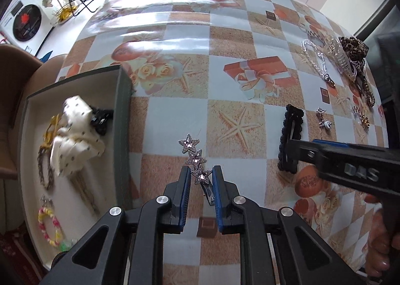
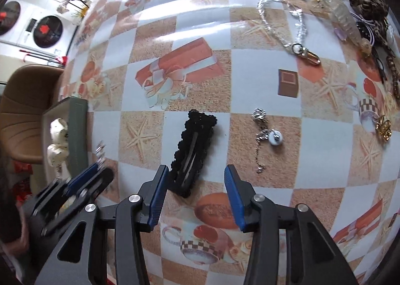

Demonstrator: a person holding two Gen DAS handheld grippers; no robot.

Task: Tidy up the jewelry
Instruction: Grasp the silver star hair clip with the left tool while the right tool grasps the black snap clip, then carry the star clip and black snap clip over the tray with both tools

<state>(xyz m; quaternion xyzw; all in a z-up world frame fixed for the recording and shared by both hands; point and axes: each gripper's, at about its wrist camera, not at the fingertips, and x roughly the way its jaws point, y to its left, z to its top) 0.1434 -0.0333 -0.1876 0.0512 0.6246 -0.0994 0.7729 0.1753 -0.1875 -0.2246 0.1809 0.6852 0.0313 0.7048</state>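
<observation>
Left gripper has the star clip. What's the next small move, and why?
Probably carry the star clip left over the box wall and release it there. The left gripper is shut on the clip's lower end, clear of the table, and the box already holds a scrunchie and bracelets. The right gripper stands open by the black clip, not gripping it.

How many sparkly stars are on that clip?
3. The hair clip has three stars in a row: the top star, the middle star, and the bottom star between the fingers of the left claw.
</observation>
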